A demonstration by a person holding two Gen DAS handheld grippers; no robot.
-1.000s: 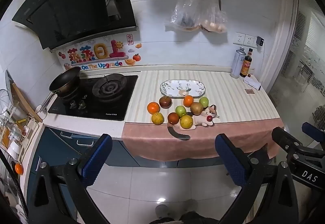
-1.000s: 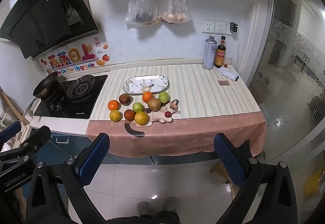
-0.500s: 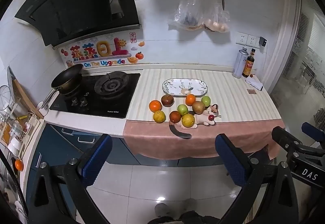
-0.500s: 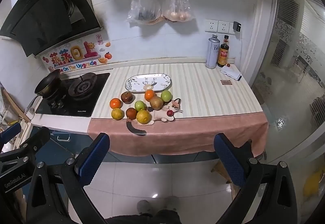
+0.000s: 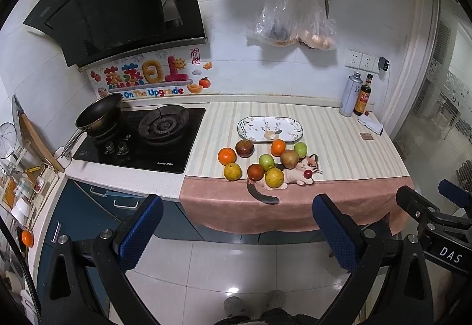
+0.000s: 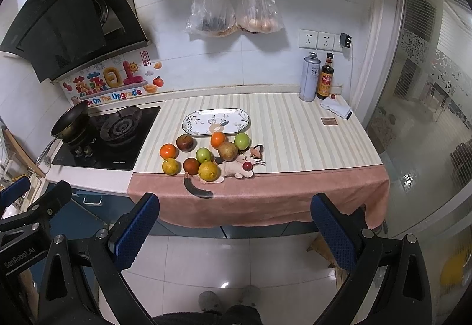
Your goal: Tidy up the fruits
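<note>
Several fruits lie in a cluster on the striped counter: an orange [image 5: 227, 155], a dark red apple [image 5: 244, 147], a green apple [image 5: 266, 162], a yellow citrus [image 5: 274, 177], among others. The same cluster shows in the right wrist view, with the yellow citrus [image 6: 209, 171] in front. A white patterned oval plate [image 5: 270, 129] [image 6: 216, 122] sits empty just behind them. My left gripper [image 5: 236, 233] is open and empty, held well in front of the counter above the floor. My right gripper [image 6: 234, 232] is open and empty, likewise short of the counter.
A cat figure [image 5: 298, 173] lies against the fruits on a pink cloth [image 5: 236, 201] hanging over the counter edge. A gas hob [image 5: 141, 139] with a pan [image 5: 98, 114] is to the left. A can [image 5: 351, 95] and a bottle [image 5: 362, 96] stand at the back right.
Both grippers have moved slightly closer to the counter, so the fruits look a little larger. Both stay open and empty.
</note>
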